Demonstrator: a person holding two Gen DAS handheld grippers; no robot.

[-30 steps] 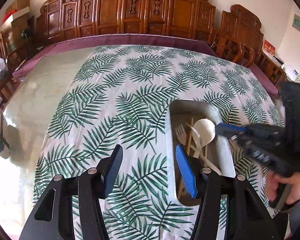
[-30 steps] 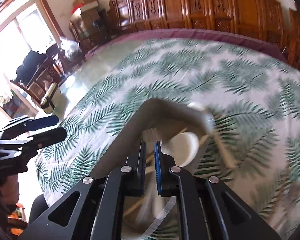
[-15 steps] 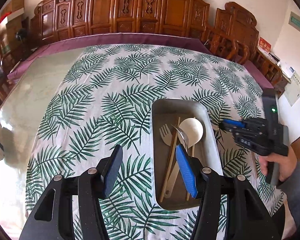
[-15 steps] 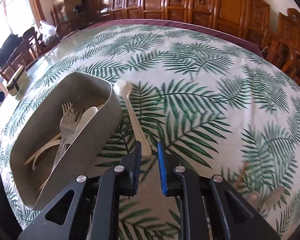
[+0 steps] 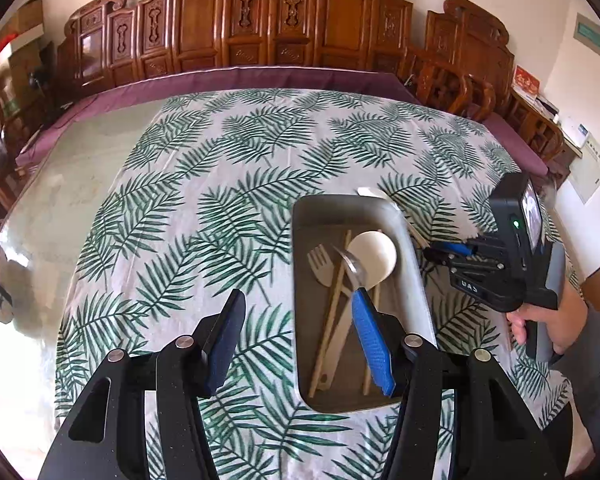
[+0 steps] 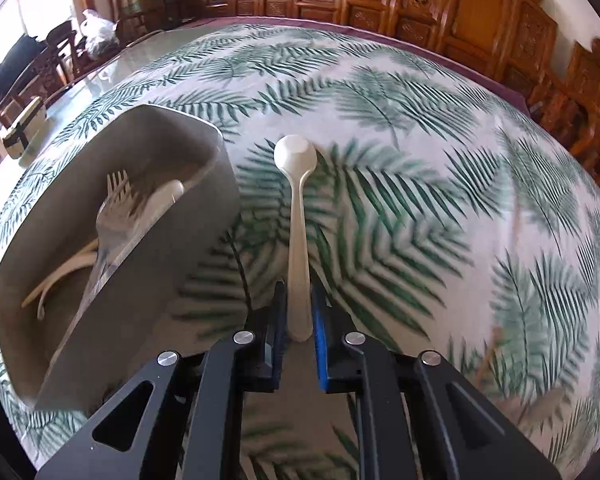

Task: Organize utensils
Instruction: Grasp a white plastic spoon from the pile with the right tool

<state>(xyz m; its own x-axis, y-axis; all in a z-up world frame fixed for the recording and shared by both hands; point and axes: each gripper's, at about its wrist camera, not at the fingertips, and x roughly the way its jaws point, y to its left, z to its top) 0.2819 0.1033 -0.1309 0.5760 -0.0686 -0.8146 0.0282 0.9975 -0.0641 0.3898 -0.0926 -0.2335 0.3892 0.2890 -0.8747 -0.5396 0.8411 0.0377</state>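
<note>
The right gripper [image 6: 300, 316] is straddling the handle of a cream plastic spoon [image 6: 298, 216], its jaws standing narrowly apart with the handle's end between the blue pads; whether the pads are already touching the handle cannot be told, since slim gaps seem to be showing on both sides. The spoon is lying on the palm-leaf tablecloth [image 6: 440, 168] just beside the grey tray [image 6: 148, 284], bowl pointing away, and the view is blurring with motion. The left gripper [image 5: 296, 336] is hanging spread wide and empty above the tray's near end, one finger over the tray and the other over the cloth.

Inside the tray a fork [image 5: 322, 264], a metal spoon [image 5: 354, 268], a round white spoon [image 5: 374, 254] and chopsticks [image 5: 332, 312] are lying in a loose pile.

The likely step is closing on the spoon and carrying it into the tray. The risks, as I judge them: the grip is sitting at the very tip of a long, light, smooth handle, so the spoon could be pivoting or slipping out on the lift; closing while moving could be nudging it askew; and swinging left, the bowl could be catching the tray's tall wall.
</note>
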